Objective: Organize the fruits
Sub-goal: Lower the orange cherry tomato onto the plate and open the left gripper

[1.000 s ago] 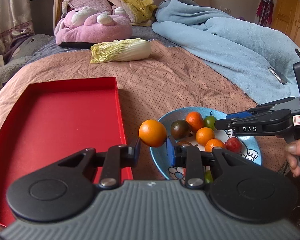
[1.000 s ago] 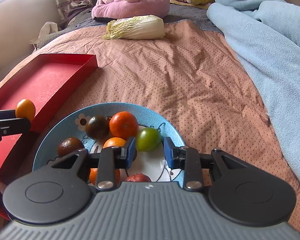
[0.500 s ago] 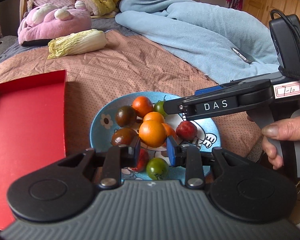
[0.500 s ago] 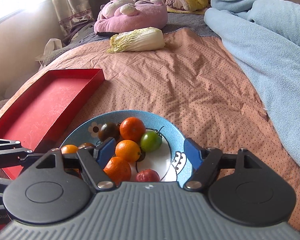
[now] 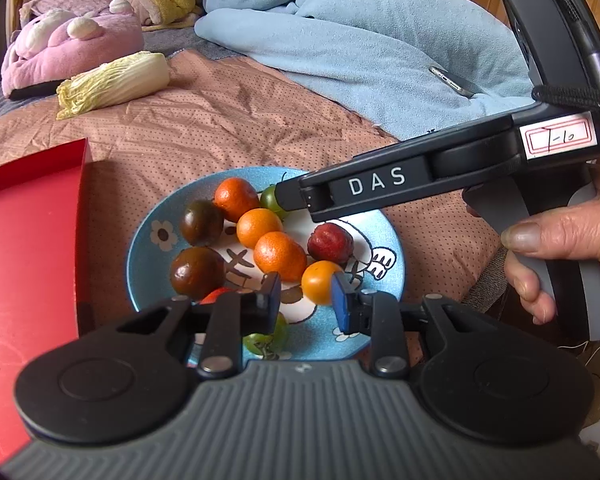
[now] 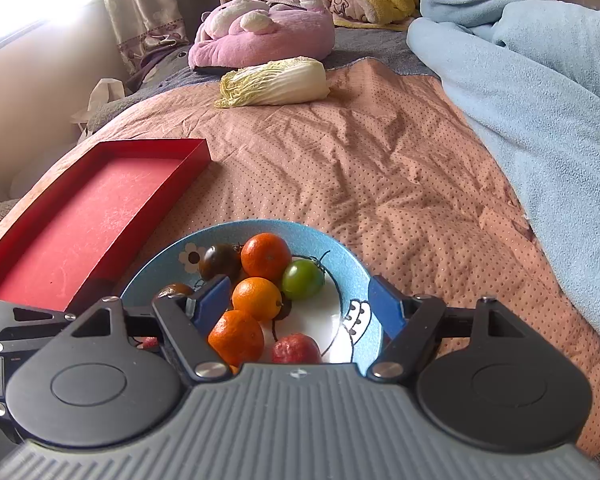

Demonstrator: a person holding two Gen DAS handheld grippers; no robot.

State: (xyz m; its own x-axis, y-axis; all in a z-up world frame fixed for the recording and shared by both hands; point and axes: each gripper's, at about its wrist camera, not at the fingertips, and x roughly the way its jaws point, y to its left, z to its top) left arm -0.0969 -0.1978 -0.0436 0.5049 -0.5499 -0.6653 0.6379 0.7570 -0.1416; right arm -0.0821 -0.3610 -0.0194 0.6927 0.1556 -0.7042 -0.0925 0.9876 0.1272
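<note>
A blue plate (image 5: 392, 248) on the bed holds several small fruits: orange ones, dark tomatoes (image 5: 198, 272), a green tomato (image 6: 303, 279) and a red fruit (image 5: 330, 241). My left gripper (image 5: 305, 298) is open just above the plate, and a small orange fruit (image 5: 320, 282) lies on the plate next to its right finger. My right gripper (image 6: 300, 300) is wide open over the plate, with an orange fruit (image 6: 257, 298) and the green tomato between its fingers. The right gripper's body (image 5: 380, 186) also shows in the left wrist view.
A red tray (image 6: 84, 220) lies left of the plate; it also shows in the left wrist view (image 5: 24, 240). A napa cabbage (image 6: 274, 83), a pink plush (image 6: 264, 36), a blue blanket (image 6: 540, 100) and a phone (image 5: 454, 82) lie further back.
My left gripper carried the orange fruit from beside the tray to the plate and opened, leaving it there. My right gripper opened wide and drew back over the plate.
</note>
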